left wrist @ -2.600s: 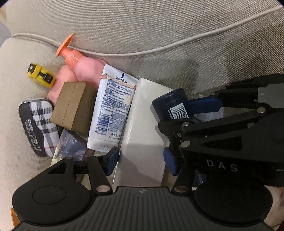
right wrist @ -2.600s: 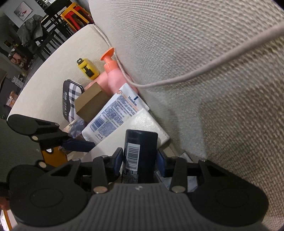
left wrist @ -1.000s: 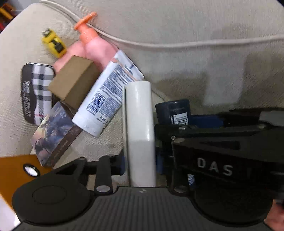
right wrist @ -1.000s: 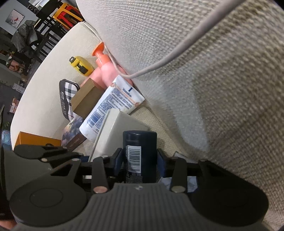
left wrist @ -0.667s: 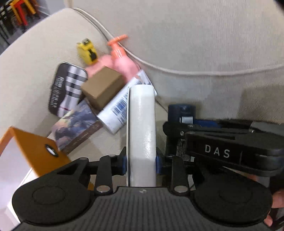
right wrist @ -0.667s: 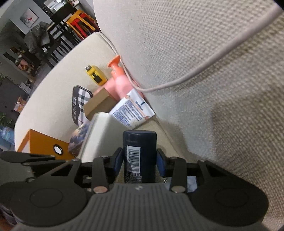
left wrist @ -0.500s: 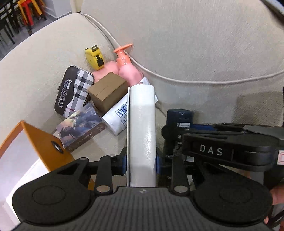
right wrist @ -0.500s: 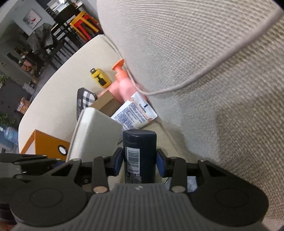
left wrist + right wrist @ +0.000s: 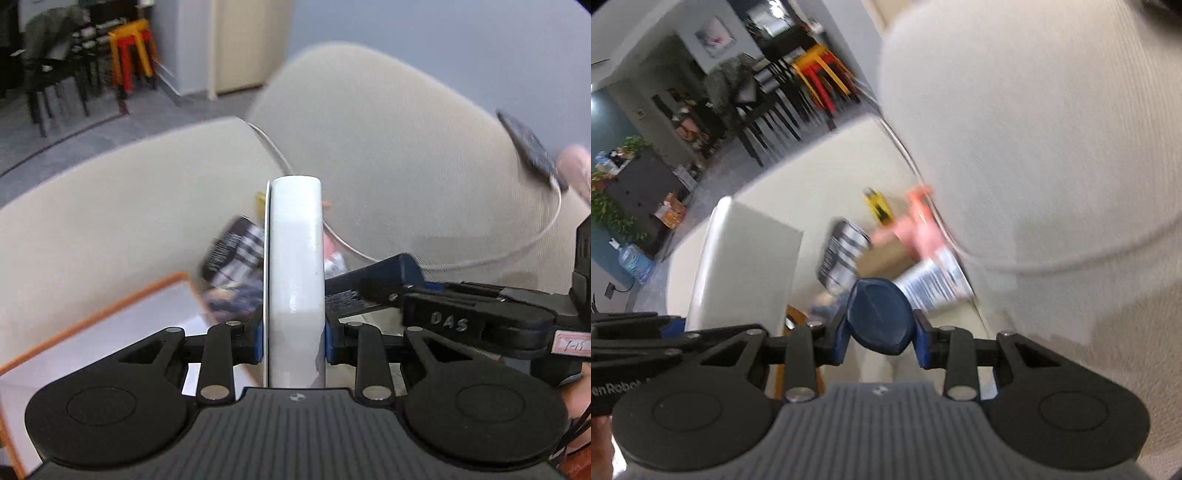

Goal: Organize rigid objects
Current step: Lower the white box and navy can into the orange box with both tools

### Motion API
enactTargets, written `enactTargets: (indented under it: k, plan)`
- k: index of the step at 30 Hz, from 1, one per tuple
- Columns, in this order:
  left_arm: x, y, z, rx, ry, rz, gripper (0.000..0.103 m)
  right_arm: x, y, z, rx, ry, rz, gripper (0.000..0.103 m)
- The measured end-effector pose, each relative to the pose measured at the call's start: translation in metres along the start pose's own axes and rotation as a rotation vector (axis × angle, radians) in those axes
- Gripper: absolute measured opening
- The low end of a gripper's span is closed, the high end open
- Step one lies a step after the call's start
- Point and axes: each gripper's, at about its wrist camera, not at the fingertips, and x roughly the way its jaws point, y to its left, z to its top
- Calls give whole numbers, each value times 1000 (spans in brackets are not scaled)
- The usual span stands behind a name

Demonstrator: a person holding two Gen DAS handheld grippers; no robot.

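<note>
A white flat box (image 9: pixel 294 273) stands edge-on between the blue pads of my left gripper (image 9: pixel 294 343), which is shut on it. The same white box (image 9: pixel 746 266) shows at the left of the right wrist view. My right gripper (image 9: pixel 879 343) pinches a dark blue bottle (image 9: pixel 879 317), seen end-on; its jaws are closing on the bottle. From the left wrist view, that bottle (image 9: pixel 373 277) and the right gripper (image 9: pixel 343 295) lie just right of the white box. Both grippers hover above the beige sofa seat (image 9: pixel 110 206).
An orange box with a white inside (image 9: pixel 92 321) sits lower left. On the seat by the backrest lie a plaid tin (image 9: pixel 842 254), a yellow tape measure (image 9: pixel 877 205), a pink pump bottle (image 9: pixel 916 225), a lotion tube (image 9: pixel 934 284) and a brown carton (image 9: pixel 882 262). Chairs and stools stand beyond.
Both grippers have lifted off the seat with their loads and tilted up, so the room now shows. The blue bottle has swung in the right pads and now faces the camera end-on.
</note>
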Motion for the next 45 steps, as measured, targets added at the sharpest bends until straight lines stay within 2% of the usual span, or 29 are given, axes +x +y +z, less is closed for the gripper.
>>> enactTargets:
  k: [5,10,14,17,21,25,30,33,37,45]
  plan:
    - [-39,27,-10,-54,-62,74,33,-14,36,12,-69,-36,90,34]
    - [-65,56,-28,-122,-91,159,33,-25,79,17,-132,-58,195,34]
    - [-75,75,-41,-170,-58,207,33,-32,115,11,-198,-68,280,34]
    - [-68,88,-52,-194,14,220,33,-17,137,4,-218,6,341,34]
    - [-48,111,-67,-270,102,234,33,25,161,-22,-266,160,312,34]
    - [-25,134,-77,-302,165,268,33,67,173,-52,-283,313,300,34]
    - [-1,145,-93,-254,225,348,33,94,192,-76,-271,436,306,34]
    - [10,153,-101,-245,258,369,33,116,201,-81,-272,503,295,34]
    - [23,164,-107,-253,292,378,33,133,202,-77,-243,527,310,34]
    - [43,171,-106,-227,338,400,33,164,203,-64,-181,525,277,34]
